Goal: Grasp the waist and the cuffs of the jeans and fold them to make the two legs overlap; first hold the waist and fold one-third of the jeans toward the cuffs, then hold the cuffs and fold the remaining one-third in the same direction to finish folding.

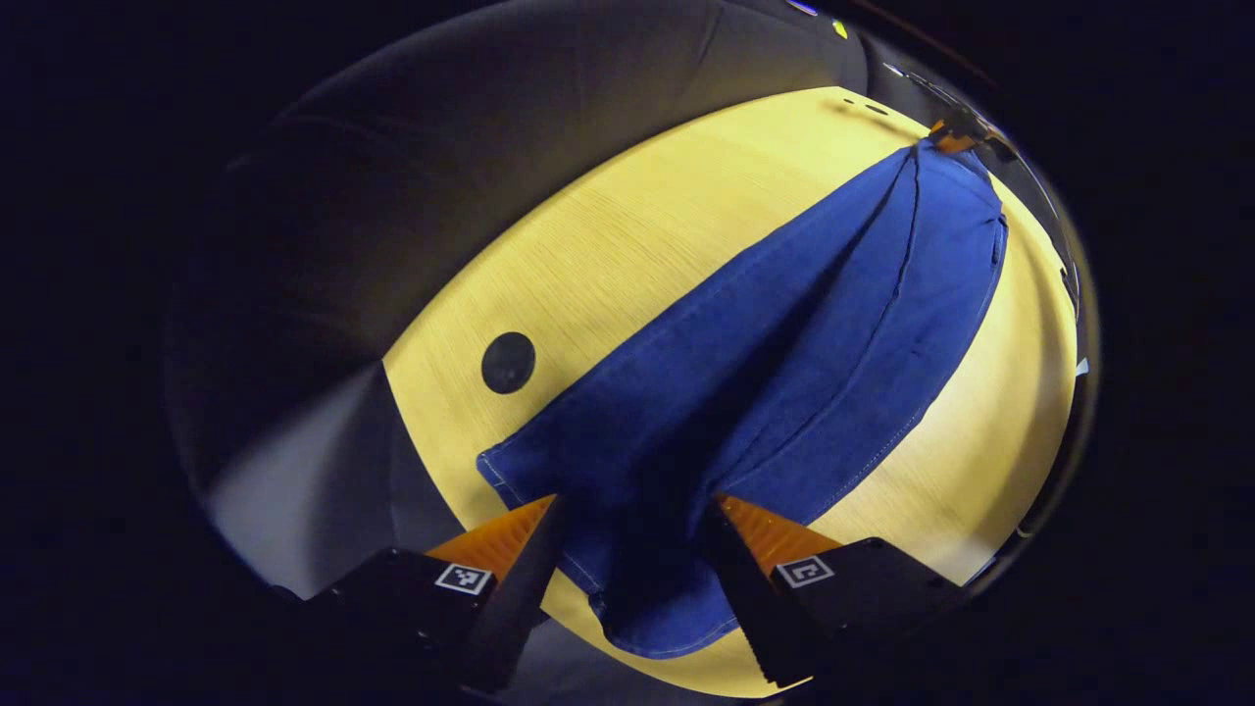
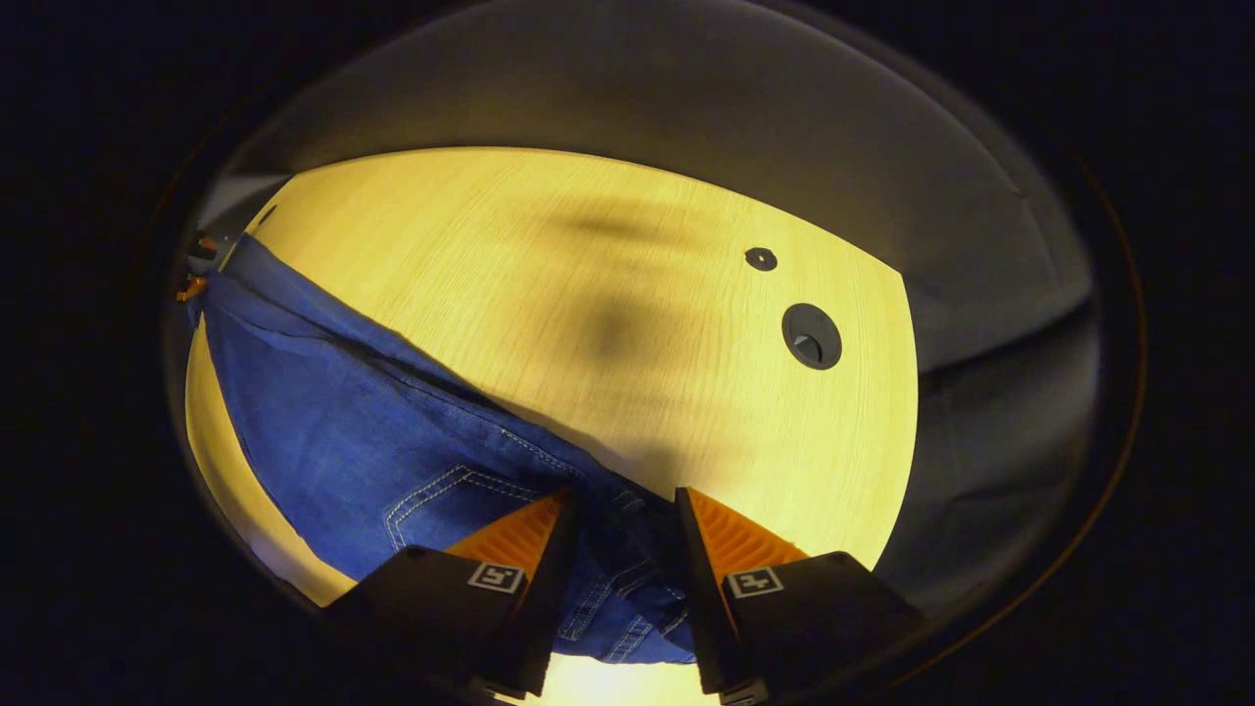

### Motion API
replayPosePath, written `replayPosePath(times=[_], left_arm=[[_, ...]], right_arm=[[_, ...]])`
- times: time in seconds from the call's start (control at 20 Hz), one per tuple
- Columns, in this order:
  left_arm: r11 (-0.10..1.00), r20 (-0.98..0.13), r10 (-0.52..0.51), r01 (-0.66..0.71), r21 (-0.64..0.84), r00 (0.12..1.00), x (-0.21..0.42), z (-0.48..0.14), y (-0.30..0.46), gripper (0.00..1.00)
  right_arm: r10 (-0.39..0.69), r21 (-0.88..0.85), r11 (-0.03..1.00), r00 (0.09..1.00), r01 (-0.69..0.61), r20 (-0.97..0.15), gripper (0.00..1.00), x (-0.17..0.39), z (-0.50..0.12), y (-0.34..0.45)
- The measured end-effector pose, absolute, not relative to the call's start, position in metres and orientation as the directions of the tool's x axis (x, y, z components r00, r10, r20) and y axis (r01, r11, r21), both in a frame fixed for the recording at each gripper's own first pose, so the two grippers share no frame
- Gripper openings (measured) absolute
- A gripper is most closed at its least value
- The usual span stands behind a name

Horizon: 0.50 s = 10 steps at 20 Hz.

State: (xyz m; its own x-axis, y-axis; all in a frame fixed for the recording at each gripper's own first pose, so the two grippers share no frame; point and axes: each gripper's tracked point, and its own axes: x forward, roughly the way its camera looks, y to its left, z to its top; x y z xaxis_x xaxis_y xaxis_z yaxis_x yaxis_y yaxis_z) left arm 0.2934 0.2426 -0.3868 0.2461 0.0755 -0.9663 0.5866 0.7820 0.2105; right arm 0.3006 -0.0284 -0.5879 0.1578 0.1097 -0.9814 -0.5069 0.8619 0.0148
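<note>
**Jeans spread on bench, a tool at each end**

The blue jeans (image 1: 784, 363) lie lengthwise on the light wood-grain bench (image 1: 608, 245), legs side by side with a dark crease running between them.

Left gripper view: the left tool (image 1: 632, 510) stands over the cuff end. Its fingers are set well apart, with the cuff hem lying in the gap between them and hanging a little past the near edge of the bench. Whether the fingers press on the cloth cannot be told. A round dark grommet (image 1: 508, 362) sits in the bench just beside the cuff. At the far end of the garment, part of the other tool shows at the waist.

Right gripper view: the right tool (image 2: 618, 500) stands over the waist end, where a stitched back pocket (image 2: 441, 500) and the belt loops are visible. Its fingers are also apart, with denim of the waistband lying between them; contact cannot be confirmed. The jeans (image 2: 333, 412) run away to the left of this view. Two round dark fittings, one large (image 2: 812, 336) and one small (image 2: 761, 259), sit in the bare bench surface (image 2: 549, 255), well apart from the cloth.
</note>
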Motion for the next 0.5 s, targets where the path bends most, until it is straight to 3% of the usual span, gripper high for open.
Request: replayPosePath(times=[0.25, 0.4, 0.5], left_arm=[[0.776, -0.94, 0.144, 0.554, 0.301, 0.31, 0.315, -0.359, 0.238, 0.9], [0.776, -0.911, 0.25, 0.495, 0.39, 0.327, 0.32, -0.373, 0.238, 0.9], [0.819, -0.906, 0.232, 0.432, 0.378, 0.354, 0.321, -0.375, 0.215, 0.9]], right_arm=[[0.084, -0.049, 0.836, 0.216, -0.546, -0.973, 0.65, 0.306, -0.576, -0.028], [0.09, -0.099, 0.83, 0.306, -0.549, -0.948, 0.67, 0.32, -0.551, -0.029], [0.128, -0.098, 0.839, 0.369, -0.535, -0.921, 0.72, 0.325, -0.52, -0.024]])
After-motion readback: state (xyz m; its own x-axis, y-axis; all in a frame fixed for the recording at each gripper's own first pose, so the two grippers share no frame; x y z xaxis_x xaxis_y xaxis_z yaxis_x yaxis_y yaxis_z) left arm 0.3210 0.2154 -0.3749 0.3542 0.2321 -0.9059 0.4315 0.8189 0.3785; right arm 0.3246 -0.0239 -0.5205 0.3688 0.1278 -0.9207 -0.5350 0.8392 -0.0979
